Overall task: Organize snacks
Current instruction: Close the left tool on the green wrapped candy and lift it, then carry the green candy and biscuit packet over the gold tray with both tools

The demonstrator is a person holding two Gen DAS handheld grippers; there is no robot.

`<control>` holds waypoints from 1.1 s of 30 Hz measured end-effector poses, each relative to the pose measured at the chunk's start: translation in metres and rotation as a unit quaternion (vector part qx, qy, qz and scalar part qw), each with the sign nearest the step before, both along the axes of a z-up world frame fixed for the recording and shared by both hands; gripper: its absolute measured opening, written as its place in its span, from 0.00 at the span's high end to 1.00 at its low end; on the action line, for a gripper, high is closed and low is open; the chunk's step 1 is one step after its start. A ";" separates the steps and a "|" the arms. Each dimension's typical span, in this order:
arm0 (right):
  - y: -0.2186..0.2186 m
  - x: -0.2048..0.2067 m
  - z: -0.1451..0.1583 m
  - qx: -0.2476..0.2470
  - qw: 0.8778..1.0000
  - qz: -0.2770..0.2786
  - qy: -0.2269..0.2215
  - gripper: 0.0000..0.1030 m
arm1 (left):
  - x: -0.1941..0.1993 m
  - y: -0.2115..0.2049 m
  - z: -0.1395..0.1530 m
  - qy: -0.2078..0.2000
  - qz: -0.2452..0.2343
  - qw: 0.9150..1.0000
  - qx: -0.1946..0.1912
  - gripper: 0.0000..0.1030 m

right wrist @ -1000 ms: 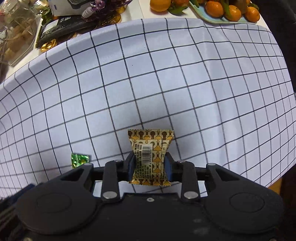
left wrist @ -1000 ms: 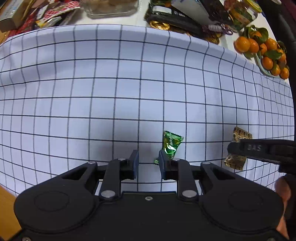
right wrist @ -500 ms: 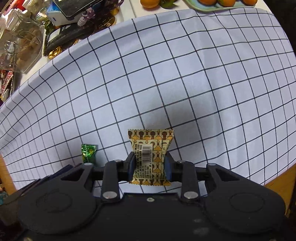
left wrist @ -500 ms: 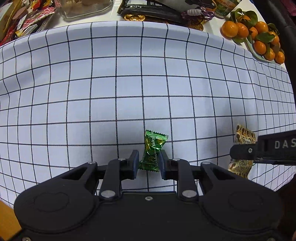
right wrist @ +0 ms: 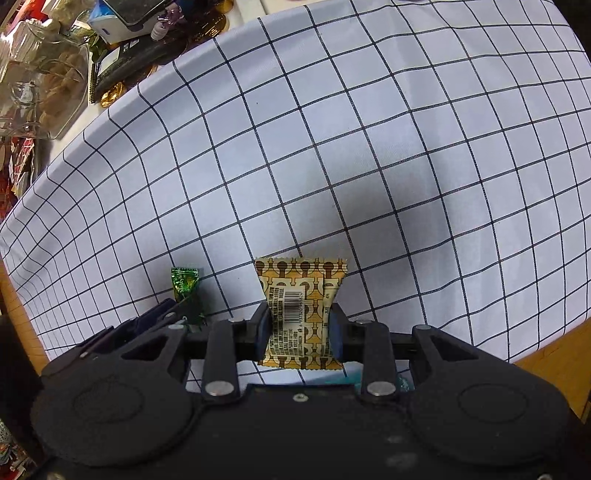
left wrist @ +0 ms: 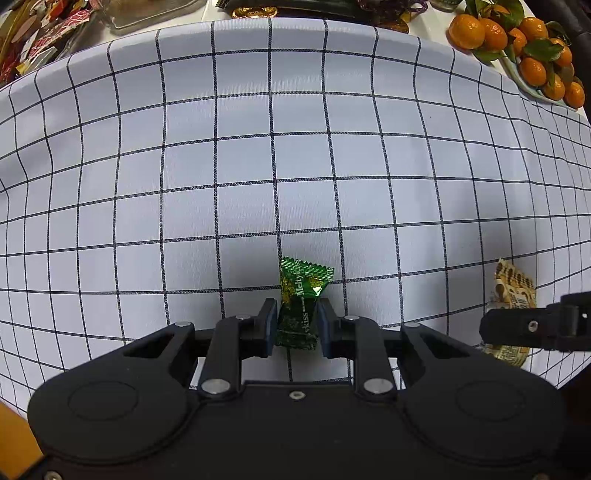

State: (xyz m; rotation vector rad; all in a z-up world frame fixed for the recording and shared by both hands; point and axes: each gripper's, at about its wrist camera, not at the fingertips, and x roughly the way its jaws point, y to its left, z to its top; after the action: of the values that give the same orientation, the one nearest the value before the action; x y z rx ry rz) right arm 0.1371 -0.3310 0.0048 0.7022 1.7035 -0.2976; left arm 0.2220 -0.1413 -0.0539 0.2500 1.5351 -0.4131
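Note:
My left gripper (left wrist: 295, 325) is shut on a green foil candy (left wrist: 301, 302) and holds it above the checked cloth (left wrist: 258, 166). My right gripper (right wrist: 299, 326) is shut on a yellow-brown patterned snack packet (right wrist: 299, 314), barcode side up, above the same cloth (right wrist: 369, 166). The right gripper and its packet (left wrist: 511, 291) show at the right edge of the left wrist view. The green candy (right wrist: 184, 282) and the left gripper show at the lower left of the right wrist view.
A plate of mandarins (left wrist: 517, 44) sits at the far right. Gold coins (left wrist: 255, 11), a clear container (right wrist: 48, 92), dark packets (right wrist: 140, 55) and red wrappers (left wrist: 33, 40) lie along the far edge. The wooden table edge (right wrist: 554, 350) shows past the cloth.
My left gripper closed on the green candy and lifted it off the cloth. Both grippers have risen and pulled back, each with its snack.

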 end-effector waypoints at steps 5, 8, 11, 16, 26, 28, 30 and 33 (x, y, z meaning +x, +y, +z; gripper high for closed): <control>0.002 0.000 0.000 0.002 1.000 0.005 0.001 0.68 | 0.001 -0.002 -0.005 0.002 0.006 1.000 0.003 0.69; 0.003 0.001 -0.001 0.001 1.000 0.009 0.003 0.68 | 0.000 -0.004 -0.010 0.001 0.007 1.000 0.007 0.69; 0.007 0.001 -0.002 -0.003 1.000 0.016 0.002 0.68 | -0.001 -0.009 -0.012 -0.003 0.005 1.000 0.012 0.69; 0.013 0.003 -0.004 -0.012 0.999 0.033 0.003 0.68 | -0.005 -0.023 -0.013 -0.010 0.004 1.000 0.020 0.71; 0.017 0.003 0.001 -0.066 0.996 0.062 -0.016 0.68 | -0.024 -0.024 0.011 -0.049 0.008 0.999 0.022 0.75; 0.017 0.003 -0.001 -0.073 0.995 0.065 -0.015 0.68 | -0.029 -0.021 0.017 -0.051 0.008 0.998 0.020 0.75; 0.017 0.003 -0.002 -0.075 0.995 0.067 -0.015 0.68 | -0.033 -0.014 0.021 -0.056 0.010 0.998 0.019 0.75; 0.023 0.001 -0.002 -0.086 0.993 0.073 -0.024 0.68 | -0.042 -0.005 0.027 -0.061 0.014 0.998 0.017 0.75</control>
State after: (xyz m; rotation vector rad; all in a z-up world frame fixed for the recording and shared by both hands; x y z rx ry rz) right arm 0.1386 -0.3083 0.0026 0.4526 1.6505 -0.3181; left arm 0.1801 -0.1459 -0.0264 0.2748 1.4258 -0.3444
